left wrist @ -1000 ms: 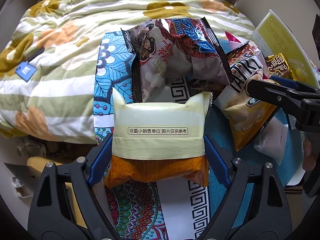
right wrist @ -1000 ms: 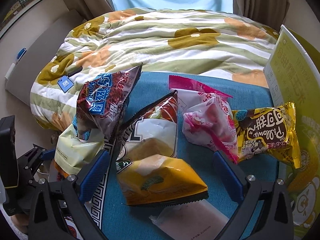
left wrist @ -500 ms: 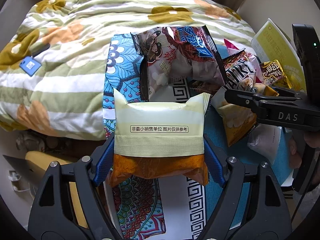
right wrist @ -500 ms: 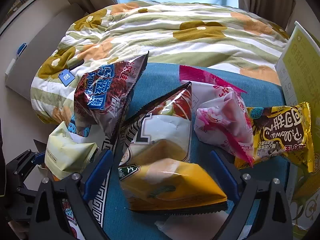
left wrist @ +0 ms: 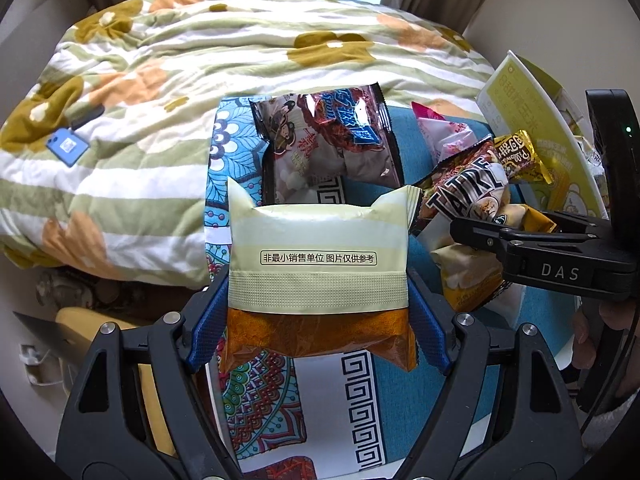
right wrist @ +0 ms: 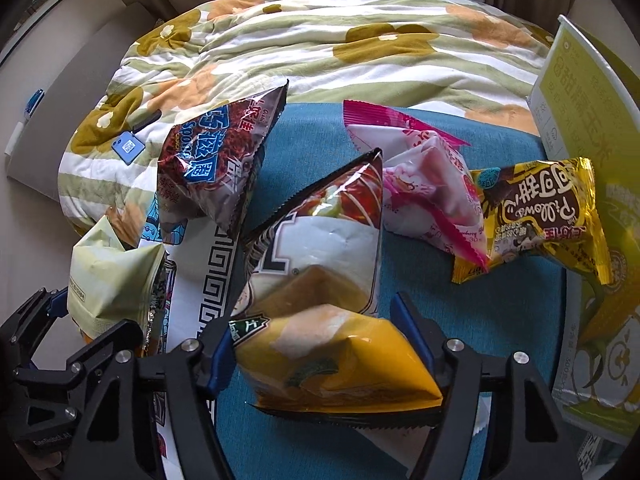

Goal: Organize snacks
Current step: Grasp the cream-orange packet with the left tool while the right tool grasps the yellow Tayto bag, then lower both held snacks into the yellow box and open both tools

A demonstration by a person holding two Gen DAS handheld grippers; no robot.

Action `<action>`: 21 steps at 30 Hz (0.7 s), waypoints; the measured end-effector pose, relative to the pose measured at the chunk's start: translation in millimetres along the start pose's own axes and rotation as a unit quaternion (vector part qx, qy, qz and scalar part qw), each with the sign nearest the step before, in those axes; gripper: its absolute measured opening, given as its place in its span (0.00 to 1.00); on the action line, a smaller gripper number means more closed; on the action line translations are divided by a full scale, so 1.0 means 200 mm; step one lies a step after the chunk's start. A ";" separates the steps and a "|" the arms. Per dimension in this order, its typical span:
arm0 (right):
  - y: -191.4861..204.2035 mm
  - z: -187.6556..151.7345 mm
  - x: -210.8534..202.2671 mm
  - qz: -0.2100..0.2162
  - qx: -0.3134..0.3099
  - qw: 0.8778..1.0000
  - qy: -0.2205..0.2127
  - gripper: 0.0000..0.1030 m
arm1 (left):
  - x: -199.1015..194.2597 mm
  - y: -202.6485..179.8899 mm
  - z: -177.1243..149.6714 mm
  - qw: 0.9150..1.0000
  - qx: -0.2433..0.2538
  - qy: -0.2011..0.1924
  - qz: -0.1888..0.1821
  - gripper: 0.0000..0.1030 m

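The left gripper (left wrist: 318, 312) clamps a pale-green and orange snack packet (left wrist: 318, 264) over the patterned cloth (left wrist: 260, 396). To its right, the right gripper (right wrist: 320, 344), its jaws having just been closing, squeezes the near end of a yellow chip bag (right wrist: 320, 320). Farther off on the blue table (right wrist: 480, 312) lie a pink packet (right wrist: 432, 196) and a gold packet (right wrist: 536, 216).

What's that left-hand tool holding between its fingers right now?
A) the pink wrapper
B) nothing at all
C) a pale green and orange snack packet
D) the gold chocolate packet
C: in the left wrist view, the left gripper has its blue fingers pressed against both sides of the pale green and orange snack packet.
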State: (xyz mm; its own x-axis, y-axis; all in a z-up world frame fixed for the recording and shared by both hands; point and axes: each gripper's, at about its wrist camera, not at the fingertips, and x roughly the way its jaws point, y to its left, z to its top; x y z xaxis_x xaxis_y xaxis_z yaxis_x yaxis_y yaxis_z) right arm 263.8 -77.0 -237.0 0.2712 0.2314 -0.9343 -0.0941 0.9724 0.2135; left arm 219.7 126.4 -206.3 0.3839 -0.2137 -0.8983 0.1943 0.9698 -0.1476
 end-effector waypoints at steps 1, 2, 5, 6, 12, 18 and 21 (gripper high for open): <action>-0.01 -0.01 -0.03 -0.001 0.005 1.000 -0.002 0.64 | -0.02 -0.01 0.00 1.000 0.003 -0.002 -0.002 0.75; -0.01 -0.03 -0.05 0.000 0.009 1.000 -0.005 0.64 | -0.05 -0.03 0.01 1.000 0.005 -0.006 -0.003 0.75; -0.02 -0.06 -0.16 -0.002 0.015 1.000 -0.020 0.64 | -0.11 -0.08 0.03 1.000 0.012 -0.014 -0.011 0.75; -0.03 -0.07 -0.20 -0.002 0.017 1.000 -0.026 0.64 | -0.14 -0.10 0.05 1.000 0.015 -0.019 -0.014 0.75; -0.13 -0.08 -0.49 0.003 0.049 0.995 -0.086 0.64 | -0.30 -0.28 0.17 0.997 0.047 -0.059 -0.016 0.76; -0.32 -0.05 -0.81 -0.003 0.064 0.986 -0.157 0.64 | -0.42 -0.54 0.34 0.992 0.061 -0.106 -0.015 0.76; -0.45 -0.03 -0.96 -0.010 0.070 0.980 -0.186 0.63 | -0.45 -0.70 0.43 0.990 0.059 -0.121 -0.033 0.76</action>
State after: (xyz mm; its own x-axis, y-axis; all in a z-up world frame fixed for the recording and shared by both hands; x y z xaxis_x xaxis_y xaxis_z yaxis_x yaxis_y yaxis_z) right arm 215.4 -208.9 -78.5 0.6042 0.1815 -0.7759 0.0400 0.9656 0.2571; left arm 235.3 0.7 -68.8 0.5686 -0.3119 -0.7611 0.3256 0.9351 -0.1400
